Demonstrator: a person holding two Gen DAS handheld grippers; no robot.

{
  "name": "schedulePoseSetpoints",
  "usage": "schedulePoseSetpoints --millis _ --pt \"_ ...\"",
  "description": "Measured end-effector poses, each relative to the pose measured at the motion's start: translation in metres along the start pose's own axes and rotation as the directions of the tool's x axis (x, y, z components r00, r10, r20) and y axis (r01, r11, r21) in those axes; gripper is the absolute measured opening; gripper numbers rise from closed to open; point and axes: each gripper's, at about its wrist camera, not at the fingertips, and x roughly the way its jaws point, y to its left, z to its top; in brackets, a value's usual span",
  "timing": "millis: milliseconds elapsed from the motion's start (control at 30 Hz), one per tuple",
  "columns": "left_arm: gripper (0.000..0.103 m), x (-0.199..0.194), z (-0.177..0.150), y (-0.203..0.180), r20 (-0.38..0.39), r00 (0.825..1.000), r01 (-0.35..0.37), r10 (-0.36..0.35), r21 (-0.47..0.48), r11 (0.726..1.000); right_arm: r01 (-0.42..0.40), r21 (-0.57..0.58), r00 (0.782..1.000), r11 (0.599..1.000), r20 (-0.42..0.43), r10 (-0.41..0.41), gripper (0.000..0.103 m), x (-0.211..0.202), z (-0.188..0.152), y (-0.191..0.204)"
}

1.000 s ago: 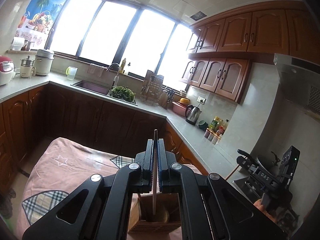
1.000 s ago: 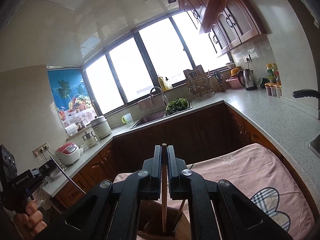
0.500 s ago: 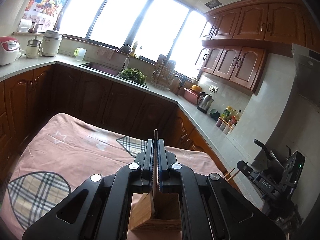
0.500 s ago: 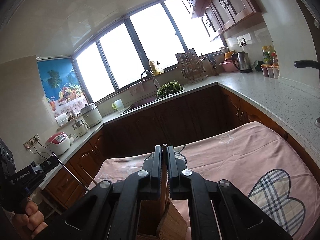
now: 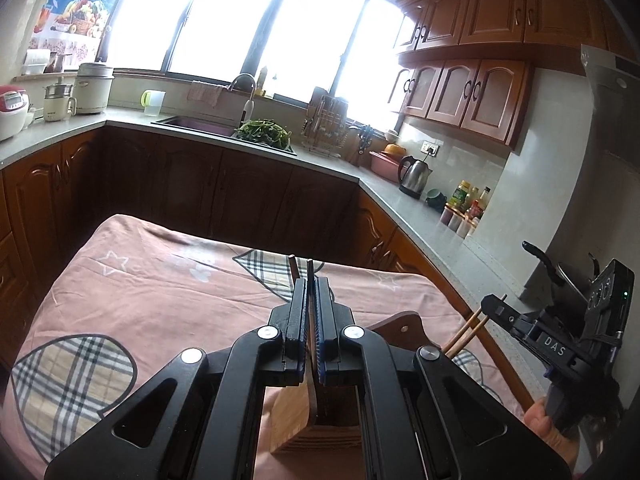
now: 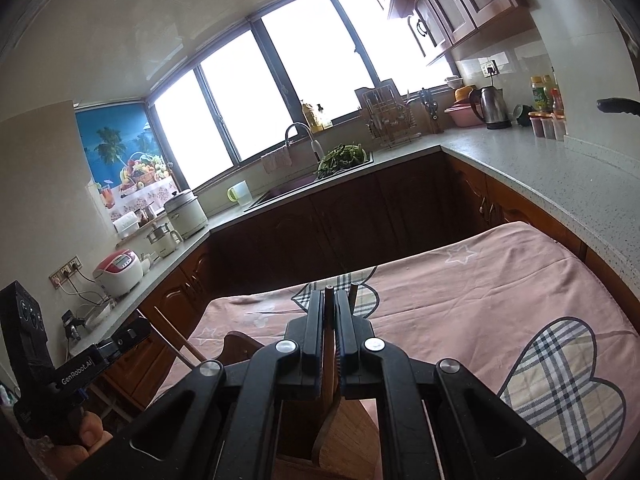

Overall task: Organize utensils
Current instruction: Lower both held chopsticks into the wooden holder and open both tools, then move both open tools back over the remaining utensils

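The tabletop (image 5: 168, 292) is covered with a pink cloth (image 6: 500, 292) printed with plaid hearts and white stars, and it fills far more of both views than a second ago, when the windows and ceiling took up most of the picture. Both cameras now look down across it, with the kitchen counter (image 5: 420, 216) and dark cabinets behind.

At the near edge of the cloth stands a wooden holder (image 5: 316, 420), an upright box for utensils. A second ago its open top showed below the tongs in both views; now only its side walls show between the black arms.

The left tongs (image 5: 308, 300) are closed on a thin dark chopstick (image 5: 310, 280), which stands upright and runs down into the holder. A second stick tip (image 5: 293, 268) rises just to the left of the jaws. The stick sits deeper in the holder than before.

The right tongs (image 6: 329, 308) are clamped on a brown chopstick (image 6: 329, 344), also upright and reaching down into the holder, with another stick tip (image 6: 354, 296) showing just to their right.

In the left view, the right tongs appear at the right edge with two chopsticks (image 5: 466, 332) slanting below them.
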Motion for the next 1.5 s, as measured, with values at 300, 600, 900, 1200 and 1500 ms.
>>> schedulePoseSetpoints --millis 300,600,900,1200,1500 --pt "0.003 0.002 0.002 0.004 -0.026 1.000 -0.009 0.009 -0.002 1.000 0.014 0.025 1.000 1.000 -0.019 -0.014 0.010 0.002 -0.003 -0.004" --pt "0.003 0.003 0.002 0.004 -0.035 0.999 -0.006 0.005 -0.010 1.000 0.015 0.031 1.000 0.999 -0.022 -0.015 0.010 0.000 -0.001 -0.006" --pt "0.060 -0.010 0.002 0.003 -0.031 0.999 -0.024 0.023 -0.021 0.999 -0.011 0.070 1.000 0.997 -0.015 0.012 0.065 -0.010 0.001 -0.010" --pt "0.098 -0.054 -0.024 0.018 -0.085 0.995 -0.068 0.060 -0.090 0.994 -0.050 0.093 0.998 0.994 -0.024 0.053 0.092 -0.052 -0.013 -0.005" --pt "0.099 -0.114 -0.065 0.016 -0.156 0.985 -0.088 0.076 -0.076 0.993 -0.082 0.067 0.994 0.994 -0.070 0.086 0.092 -0.114 -0.043 0.014"
